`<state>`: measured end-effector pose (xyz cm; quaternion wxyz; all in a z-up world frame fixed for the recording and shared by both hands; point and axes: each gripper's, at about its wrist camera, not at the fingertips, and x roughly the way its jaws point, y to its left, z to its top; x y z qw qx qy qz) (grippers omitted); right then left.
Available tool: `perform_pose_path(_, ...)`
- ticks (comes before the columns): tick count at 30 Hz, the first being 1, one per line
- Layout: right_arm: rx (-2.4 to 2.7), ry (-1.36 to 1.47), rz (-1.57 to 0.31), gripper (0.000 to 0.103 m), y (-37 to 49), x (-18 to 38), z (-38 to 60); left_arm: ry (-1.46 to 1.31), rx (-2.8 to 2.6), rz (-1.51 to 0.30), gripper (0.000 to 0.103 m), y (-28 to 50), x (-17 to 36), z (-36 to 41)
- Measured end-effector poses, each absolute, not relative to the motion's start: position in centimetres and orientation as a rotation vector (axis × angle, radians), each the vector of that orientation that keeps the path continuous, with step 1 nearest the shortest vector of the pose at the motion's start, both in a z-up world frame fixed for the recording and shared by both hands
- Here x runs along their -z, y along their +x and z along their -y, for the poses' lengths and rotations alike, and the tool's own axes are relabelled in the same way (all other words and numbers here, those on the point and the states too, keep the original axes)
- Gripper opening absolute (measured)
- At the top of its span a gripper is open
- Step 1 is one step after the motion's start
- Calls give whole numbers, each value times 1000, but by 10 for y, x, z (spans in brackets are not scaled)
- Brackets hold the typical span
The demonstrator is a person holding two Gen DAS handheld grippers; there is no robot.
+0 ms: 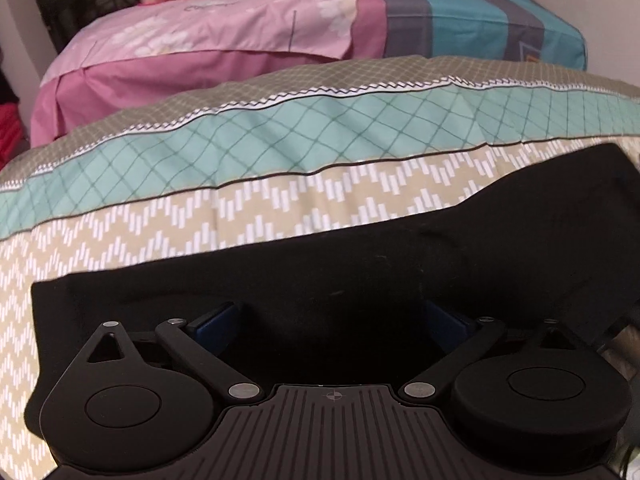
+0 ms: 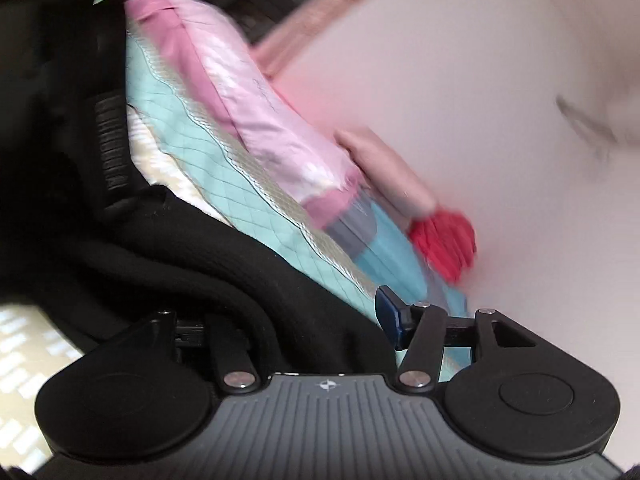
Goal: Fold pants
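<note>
The black pants [image 1: 360, 264] lie spread on the patterned bedsheet [image 1: 160, 220], right in front of the left gripper [image 1: 332, 322] and under its fingers, presumably because a bed gives a broad, soft surface to flatten and crease them on. That gripper tilts steeply down at the cloth, its blue pads [image 1: 216, 322] standing well apart with dark fabric filling the gap between them; nothing is pinched there, so it reads as poised over the cloth rather than gripping it. Beyond its tips the sheet's teal band [image 1: 280, 136] runs across, and farther ahead sits a pink pillow [image 1: 200, 40], out of the way of the work.

The right gripper [image 2: 296, 320] is rolled onto its side, so the bed appears slanted in its blurred view. A thick fold of the pants [image 2: 224, 280] bulges between its jaws, which stand apart: the right-hand blue pad [image 2: 390, 314] is clear of the cloth, the other is buried behind the fold. The fabric looks loose rather than clamped, probably a fold just laid. A ribbed waistband [image 2: 112, 152] shows ahead to its left, and a red bundle [image 2: 444, 244] lies ahead to its right
</note>
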<state>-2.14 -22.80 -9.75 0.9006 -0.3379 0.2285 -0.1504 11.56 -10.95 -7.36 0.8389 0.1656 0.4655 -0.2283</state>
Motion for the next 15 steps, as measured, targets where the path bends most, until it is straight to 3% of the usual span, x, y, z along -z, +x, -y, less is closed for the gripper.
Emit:
perform_pose_path(3,246,-797,-559,59,-21,114,237,373,463,-977,103,116,81,120)
perform_pose_path(6,301,-716,-506,76,-32,104,256,347,460,-990,103,117,81,117)
perform_pose_path(10,311,-772,-493,76,-56,123,281,299,450,-1042,103,126,82,112)
perform_pose_path(13,443,-528,-461,87,-62,102,319,298,448,-1031,103,124,83,113)
perform_pose_path(15,427,-448,-516,84,-57,104,322,301,437,-1021,103,122,84,115)
